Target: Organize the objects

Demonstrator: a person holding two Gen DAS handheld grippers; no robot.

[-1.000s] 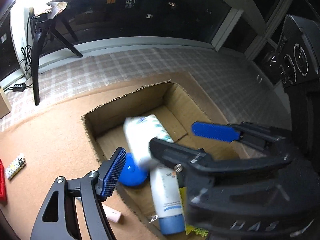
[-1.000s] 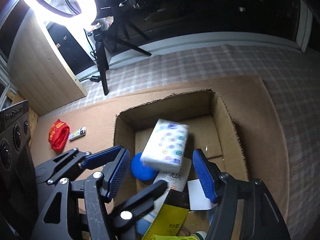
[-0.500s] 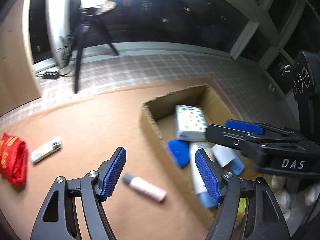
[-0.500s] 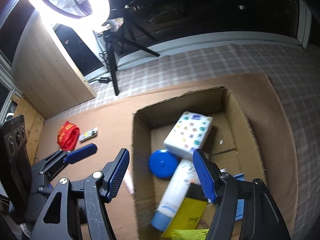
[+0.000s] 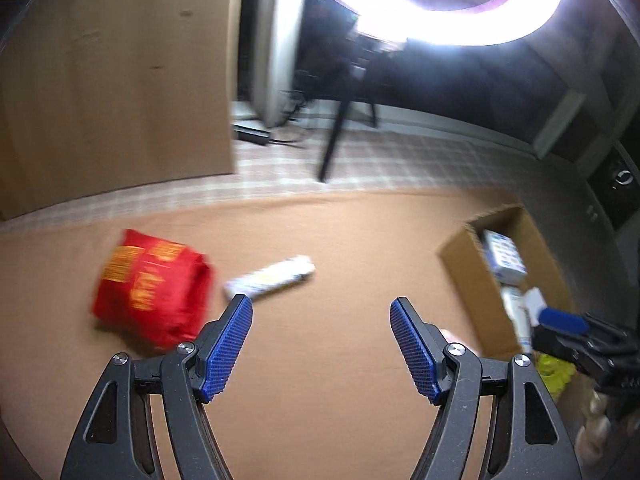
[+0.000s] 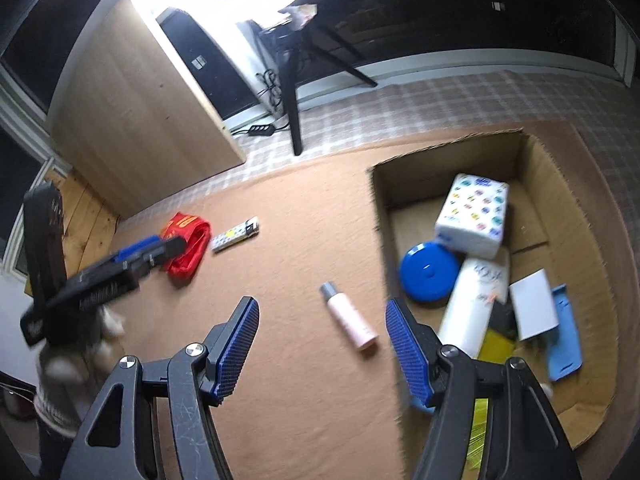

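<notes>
Swung away from the cardboard box (image 5: 472,264), the left gripper (image 5: 320,336), wide open and empty, now faces the red pouch (image 5: 152,284) at mid-left, presumably next to collect.

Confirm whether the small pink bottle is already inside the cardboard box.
No, in the right wrist view the pink bottle lies on the brown mat, just outside the cardboard box.

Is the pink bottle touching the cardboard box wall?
Apart. The right wrist view shows the pink bottle lying on the brown mat, with a strip of bare mat between it and the cardboard box wall.
</notes>
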